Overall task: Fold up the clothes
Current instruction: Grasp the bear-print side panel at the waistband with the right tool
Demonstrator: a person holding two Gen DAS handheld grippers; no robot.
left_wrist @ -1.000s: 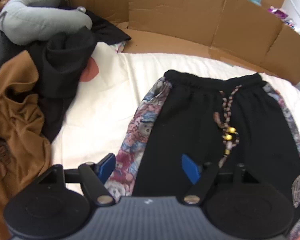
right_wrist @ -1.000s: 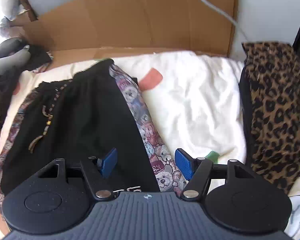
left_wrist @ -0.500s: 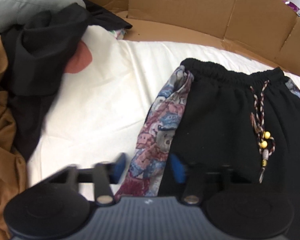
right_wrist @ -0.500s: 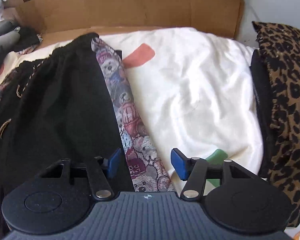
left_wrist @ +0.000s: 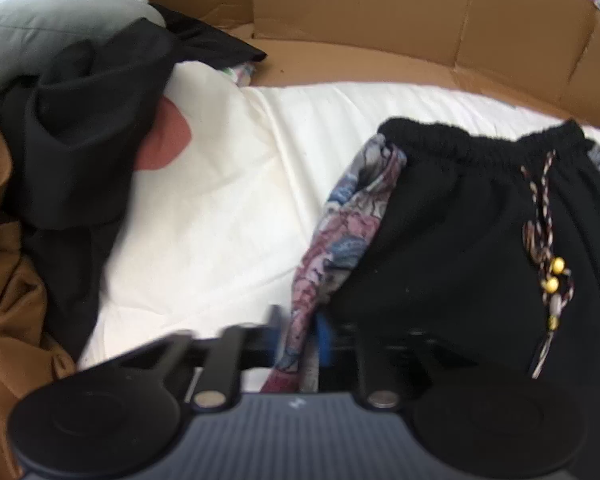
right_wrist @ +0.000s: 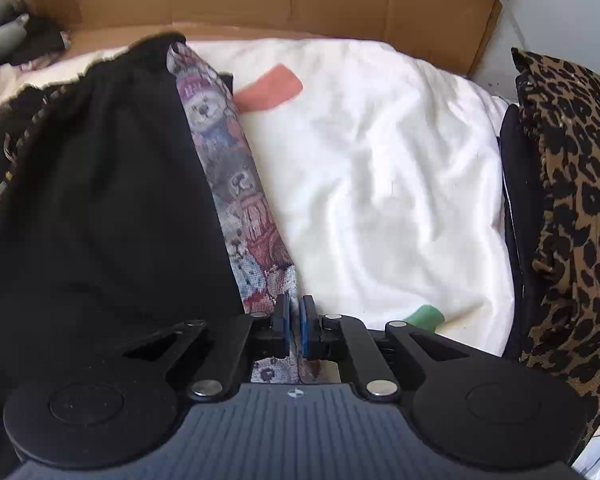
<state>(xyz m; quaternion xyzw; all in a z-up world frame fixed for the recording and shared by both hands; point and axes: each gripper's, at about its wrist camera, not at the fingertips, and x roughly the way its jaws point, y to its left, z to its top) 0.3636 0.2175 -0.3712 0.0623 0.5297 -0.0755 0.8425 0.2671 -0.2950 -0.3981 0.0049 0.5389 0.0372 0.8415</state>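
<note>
At 6 o'clock both views: left gripper (left_wrist: 300,336) & right gripper (right_wrist: 295,322) clenched on shorts (left_wrist: 460,248) side panels. Lift evenly, keep hem taut.

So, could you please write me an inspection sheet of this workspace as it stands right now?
Surface: white sheet with coloured patches, wrinkled.
Job's things: black shorts lying flat, waistband away from the cameras, patterned side stripes, beaded drawstring loose on the front.
Clutter: black garment, brown garment and grey garment piled on the left; leopard-print fabric on the right.
Grippers: left gripper shut on the left stripe; right gripper shut on the right stripe.
Cables: white cable along the wall.
Surroundings: cardboard walls behind.
</note>
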